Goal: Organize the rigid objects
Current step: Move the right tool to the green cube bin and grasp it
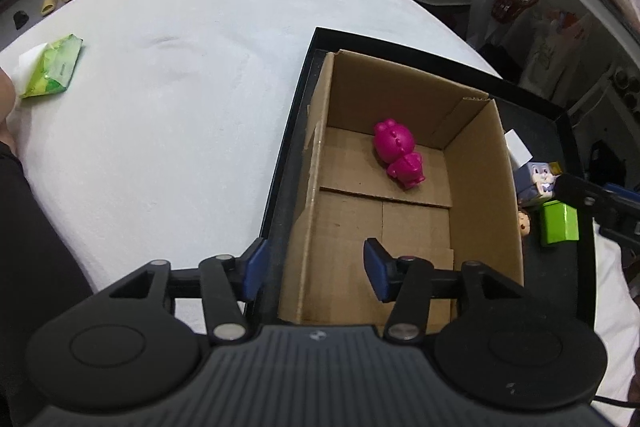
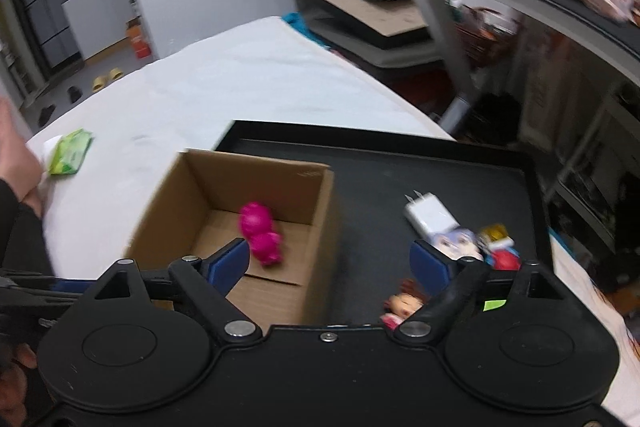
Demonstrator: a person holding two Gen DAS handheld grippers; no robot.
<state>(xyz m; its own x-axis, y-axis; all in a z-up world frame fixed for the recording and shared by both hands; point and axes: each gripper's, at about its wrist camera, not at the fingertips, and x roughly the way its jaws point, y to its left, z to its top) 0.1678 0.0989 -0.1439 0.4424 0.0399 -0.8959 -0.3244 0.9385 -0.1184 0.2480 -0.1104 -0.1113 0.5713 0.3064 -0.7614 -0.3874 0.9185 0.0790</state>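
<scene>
Both grippers are empty at this moment. Left gripper (image 1: 316, 273) hangs over the near end of the cardboard box (image 1: 472, 155), jaws about half apart, nothing between the blue pads; one finger is outside the box wall, the other one inside. Ahead of it, on the box floor near the far wall, lies the magenta pig figure (image 1: 398, 153), on its side. I judge that this toy is just delivered, so one placing step is finished and the next pick begins.

Right gripper (image 2: 330, 263) is wide open and holds nothing. It hangs over the black tray (image 2: 372, 183), between the box on its left side and the group of remaining things on its right side. Its view is blurred. Just ahead-right of its right finger I see a white charger plug (image 2: 426, 215), a small printed cube with a cartoon face (image 2: 456, 241), a red and gold figure (image 2: 500, 247), and close under the gripper a little doll with brown hair (image 2: 402, 303). From the left wrist view a green block (image 1: 559, 222) stands beside that doll.

For the next move, I think the right gripper must go to the right and down, choose one thing from this tight group, and close on it without pushing the neighbours. The doll is the nearest, but the cube gives flatter sides for the pads. The left gripper should keep clear of the box opening.
</scene>
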